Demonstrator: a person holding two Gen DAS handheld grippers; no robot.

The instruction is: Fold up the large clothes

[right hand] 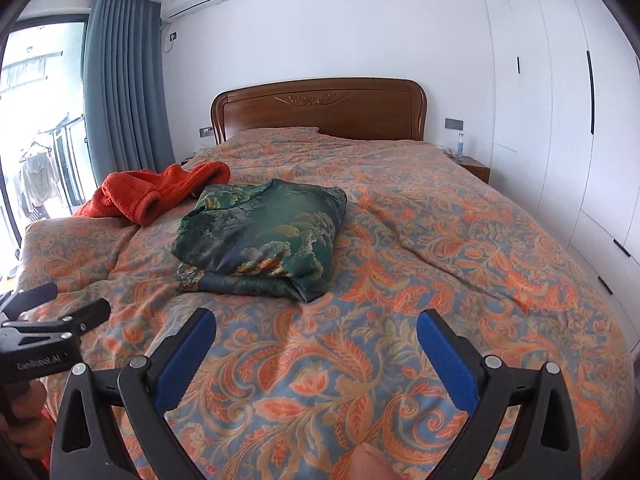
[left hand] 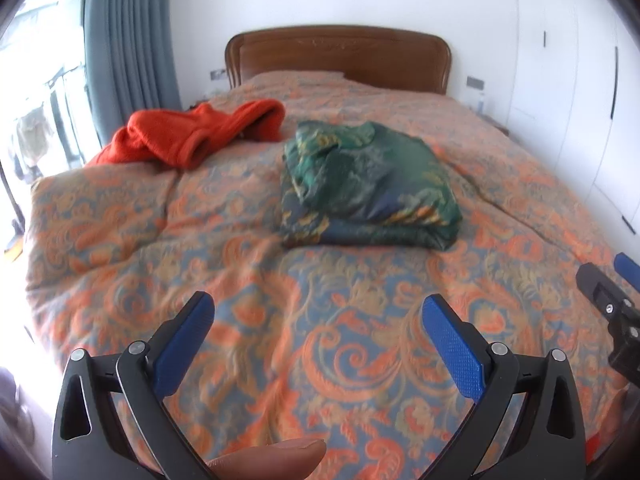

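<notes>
A dark green patterned garment point(left hand: 372, 188) point(right hand: 260, 236) lies folded in a thick packet in the middle of the bed. An orange fleece garment point(left hand: 192, 136) point(right hand: 156, 192) lies crumpled at the bed's left side, beyond and left of the green one. My left gripper point(left hand: 318, 308) stands open over the quilt, well short of the green packet, nothing between its blue pads. My right gripper point(right hand: 316, 320) is open too, its jaws wide and empty above the quilt, nearer than the packet. Each gripper shows at the edge of the other's view.
The bed carries an orange and blue floral quilt point(left hand: 280, 320) point(right hand: 440, 260) with a wooden headboard point(right hand: 320, 108) at the far end. A blue curtain point(right hand: 124, 88) and bright window stand left. White wardrobe doors point(right hand: 560, 100) line the right, with a nightstand point(right hand: 474, 168) beside the bed.
</notes>
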